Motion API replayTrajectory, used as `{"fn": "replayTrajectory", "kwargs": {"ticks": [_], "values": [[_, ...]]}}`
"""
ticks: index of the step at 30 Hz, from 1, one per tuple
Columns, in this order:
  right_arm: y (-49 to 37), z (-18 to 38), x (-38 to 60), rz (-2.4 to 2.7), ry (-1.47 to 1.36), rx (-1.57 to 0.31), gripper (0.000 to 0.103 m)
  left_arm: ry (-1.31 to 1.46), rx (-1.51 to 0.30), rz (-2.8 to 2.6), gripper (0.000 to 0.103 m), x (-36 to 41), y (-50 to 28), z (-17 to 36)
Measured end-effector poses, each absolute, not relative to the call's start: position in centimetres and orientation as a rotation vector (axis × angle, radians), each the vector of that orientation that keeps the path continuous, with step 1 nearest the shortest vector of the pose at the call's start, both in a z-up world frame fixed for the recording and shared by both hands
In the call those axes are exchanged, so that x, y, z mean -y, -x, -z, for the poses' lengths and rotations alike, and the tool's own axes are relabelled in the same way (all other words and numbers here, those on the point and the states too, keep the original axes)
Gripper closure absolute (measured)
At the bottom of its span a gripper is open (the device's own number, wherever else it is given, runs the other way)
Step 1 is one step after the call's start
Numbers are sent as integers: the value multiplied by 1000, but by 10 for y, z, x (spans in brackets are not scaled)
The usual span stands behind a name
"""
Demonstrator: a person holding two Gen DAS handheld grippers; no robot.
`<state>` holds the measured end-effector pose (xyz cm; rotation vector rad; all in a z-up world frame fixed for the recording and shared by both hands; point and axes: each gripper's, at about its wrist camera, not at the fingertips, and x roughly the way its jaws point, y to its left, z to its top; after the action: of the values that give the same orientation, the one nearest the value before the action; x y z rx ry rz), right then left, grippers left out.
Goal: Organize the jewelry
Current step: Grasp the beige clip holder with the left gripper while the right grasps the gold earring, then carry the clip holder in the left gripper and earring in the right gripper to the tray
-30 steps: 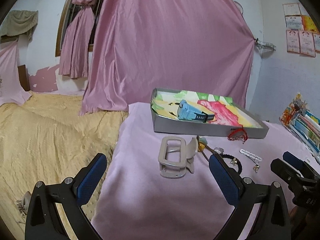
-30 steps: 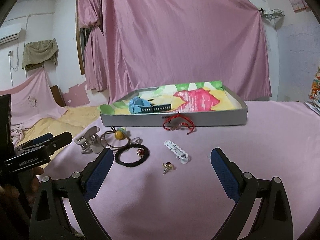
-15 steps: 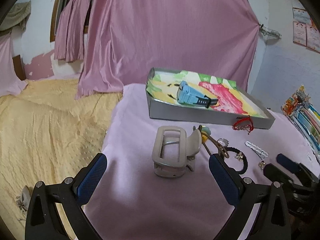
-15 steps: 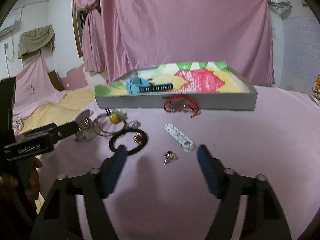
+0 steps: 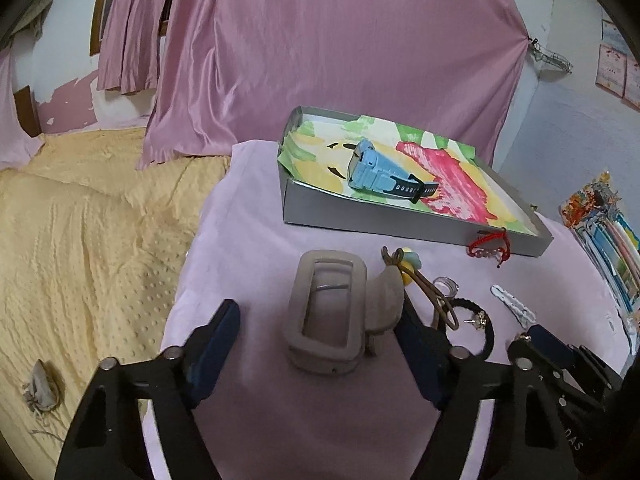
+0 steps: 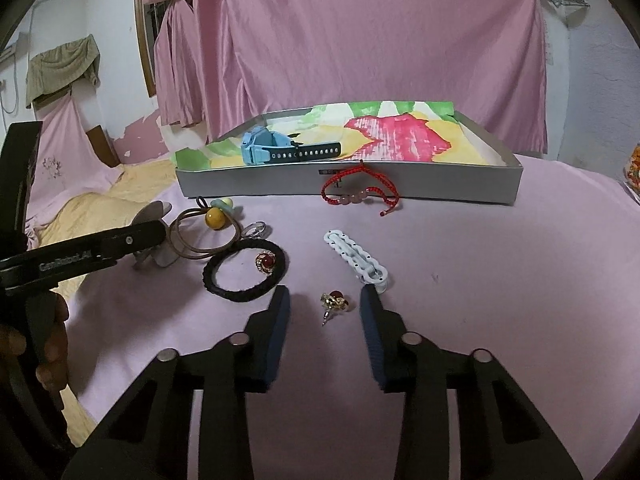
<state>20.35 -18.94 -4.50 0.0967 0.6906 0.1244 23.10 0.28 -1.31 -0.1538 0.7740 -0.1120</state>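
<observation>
A grey tray (image 5: pixel 400 229) lined with colourful paper holds a blue watch (image 5: pixel 374 172); the tray (image 6: pixel 440 190) and watch (image 6: pixel 272 148) also show in the right wrist view. My left gripper (image 5: pixel 320 330) is open, its fingers either side of a beige hair claw clip (image 5: pixel 328 314). My right gripper (image 6: pixel 325 302) is open but narrowed, its fingers flanking a gold and red earring (image 6: pixel 335 302) on the pink cloth. Nearby lie a white hair clip (image 6: pixel 354 256), a black hair tie (image 6: pixel 245 266) with a red ring (image 6: pixel 265 262), a brown hair tie with beads (image 6: pixel 208 228) and a red bracelet (image 6: pixel 360 194).
A small clear ring (image 6: pixel 256 230) lies by the brown tie. A yellow bedspread (image 5: pixel 80 240) lies left of the pink table. Pink curtains (image 5: pixel 340 52) hang behind. Colourful books (image 5: pixel 604 232) stand at the right edge.
Both grippers moved forward and down. The left closed in around the beige claw clip. The right narrowed its fingers around the earring.
</observation>
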Motion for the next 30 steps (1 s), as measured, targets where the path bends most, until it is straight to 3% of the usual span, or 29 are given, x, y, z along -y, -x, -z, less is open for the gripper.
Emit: {"fn": "replayTrajectory", "kwargs": {"ticks": [6,30], "values": [[-203,45,187,-125,-69,-683,91,144,-782,143,57,3,-230,14],[-194,21,207,-240,-142,-567,91,185,-603,182,58,15,-201,-14]]}}
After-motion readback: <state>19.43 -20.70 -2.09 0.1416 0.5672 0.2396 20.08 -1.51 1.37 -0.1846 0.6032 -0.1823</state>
